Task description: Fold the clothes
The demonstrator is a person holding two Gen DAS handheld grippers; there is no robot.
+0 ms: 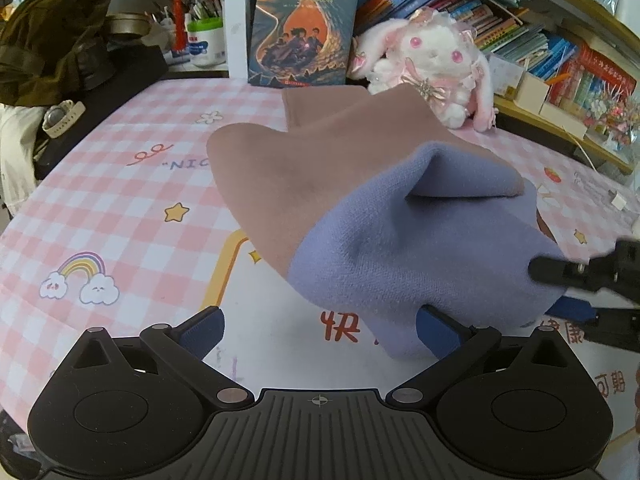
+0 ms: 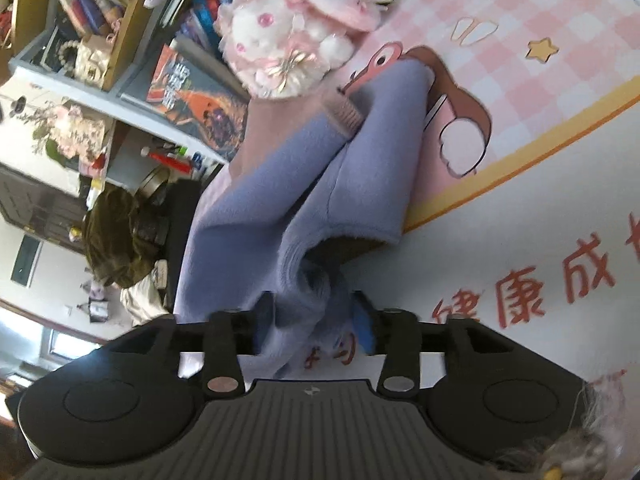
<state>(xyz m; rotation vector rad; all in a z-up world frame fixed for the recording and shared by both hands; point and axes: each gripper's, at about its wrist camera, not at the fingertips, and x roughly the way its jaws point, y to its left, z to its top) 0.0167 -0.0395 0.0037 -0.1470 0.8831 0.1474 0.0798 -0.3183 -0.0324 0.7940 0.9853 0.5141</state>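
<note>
A soft garment [image 1: 400, 248], purple in front and dusty brown-pink behind, is bunched and raised above the pink checked table cover [image 1: 120, 208]. My left gripper [image 1: 320, 330] is open wide below its near edge. The hanging purple hem brushes its right finger [image 1: 436, 332], and nothing is clamped. My right gripper [image 1: 560, 288] reaches in from the right with a thick purple fold between its fingers. In the right wrist view the garment [image 2: 260, 208] runs away from that gripper [image 2: 314, 316], and the bunched fold fills the gap between the pads.
A white and pink plush rabbit [image 1: 432, 64] and an upright book [image 1: 304, 24] stand at the table's far edge before crowded bookshelves [image 1: 540, 48]. A dark bag [image 1: 52, 48], a watch [image 1: 60, 118] and a pen tub [image 1: 206, 40] sit at far left.
</note>
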